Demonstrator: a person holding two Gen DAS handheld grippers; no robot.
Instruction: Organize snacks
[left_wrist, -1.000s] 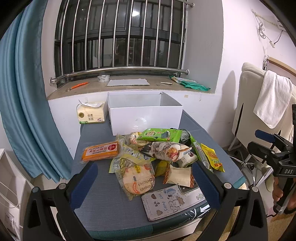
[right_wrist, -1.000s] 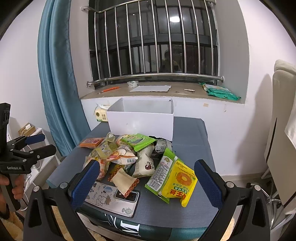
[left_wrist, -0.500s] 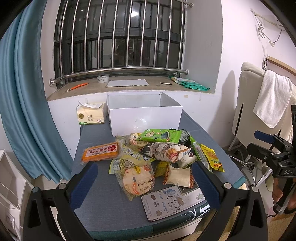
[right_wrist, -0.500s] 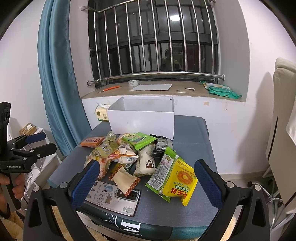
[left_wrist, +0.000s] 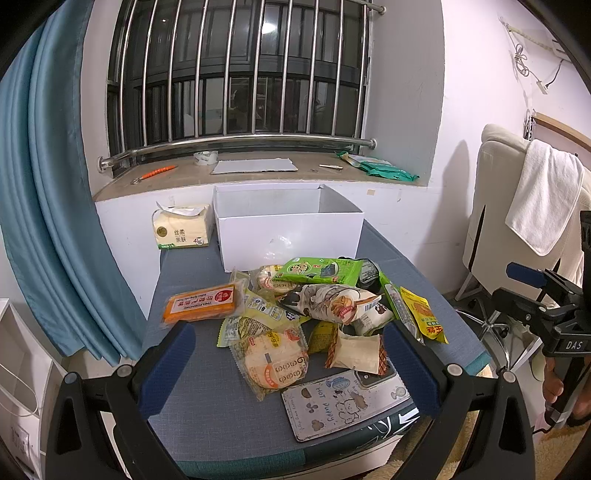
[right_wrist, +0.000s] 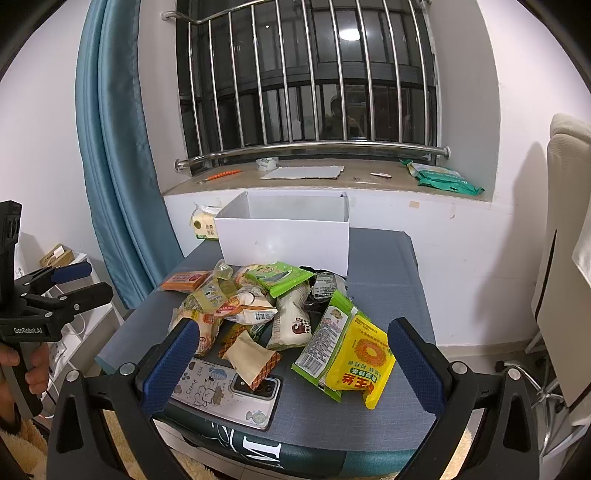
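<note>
Currently both your grippers hover at the near edge of the tabletop (left_wrist: 192, 398), jaws spread wide and holding nothing: left gripper (left_wrist: 288, 369), right gripper (right_wrist: 291, 363).

Readable writing: "DAS" on the right gripper's body as seen from the left wrist view; "GenRobot.AI" on the left gripper's body as seen from the right wrist view. The phone case (left_wrist: 343, 402) reads "HOT PUPPY". The orange bar (left_wrist: 201, 303) carries "FINDLE/FERNANDO"-like print, too small to confirm. The tissue pack (left_wrist: 181, 229) has Chinese characters and a "4".

Snack pile (left_wrist: 314, 306) lies mid-tabletop, ahead of both grippers and apart from them. The rice-cracker pack (left_wrist: 275, 360) sits nearest the left gripper, between its fingers in view. The yellow pack (right_wrist: 360, 363) lies just ahead of the right gripper, long axis running from near-right to far-left, beside a green pack (right_wrist: 327, 336) on the same line. The orange bar lies crosswise at the pile's left edge.

The white box (left_wrist: 288, 229) stands open behind the pile, near the wall.
</note>
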